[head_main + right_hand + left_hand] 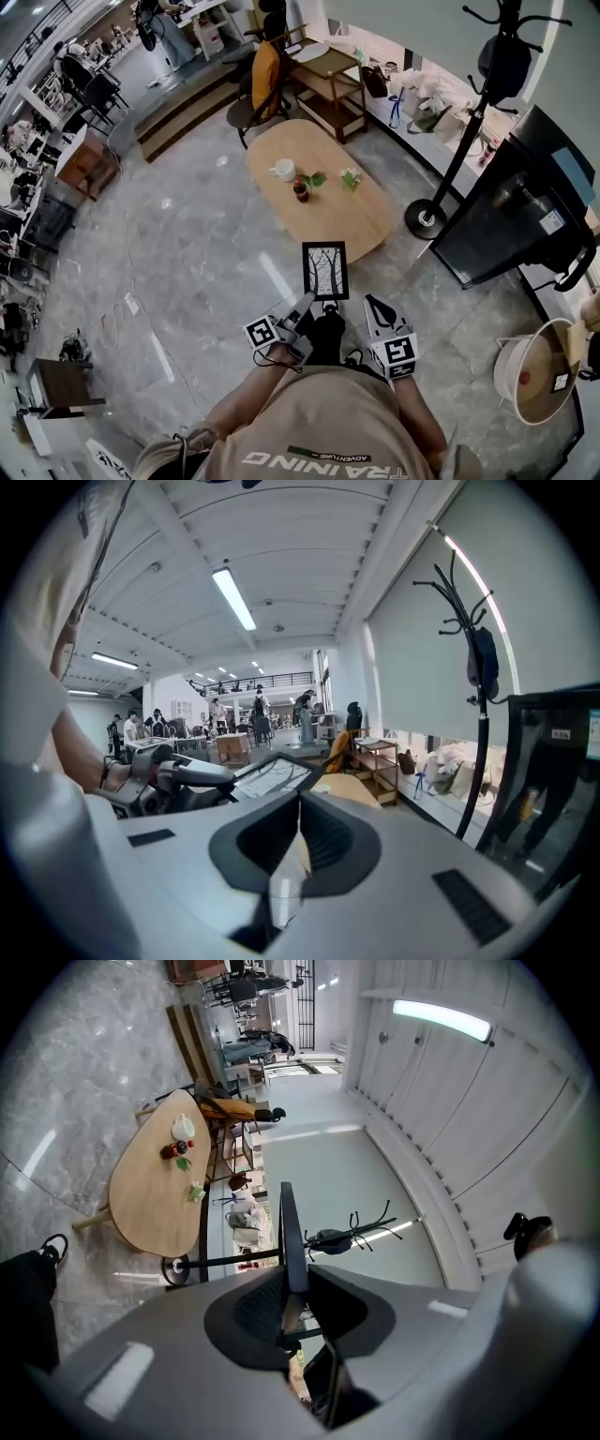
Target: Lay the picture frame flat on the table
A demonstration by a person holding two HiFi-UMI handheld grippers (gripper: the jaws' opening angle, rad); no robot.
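Left tongs (304, 301): clamped on edge of picture frame (325, 270).
Right tongs (371, 303): jaws together, empty.
Table (364, 221): well ahead; tip frame flat onto bare wood.

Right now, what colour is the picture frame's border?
Black; the picture frame shows best in the head view.

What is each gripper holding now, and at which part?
The left gripper clamps the picture frame at its lower edge, near one corner. The right gripper holds nothing.

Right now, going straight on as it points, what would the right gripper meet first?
Probably the near end of the wooden table, though the right gripper might pass above it; depth is unclear.
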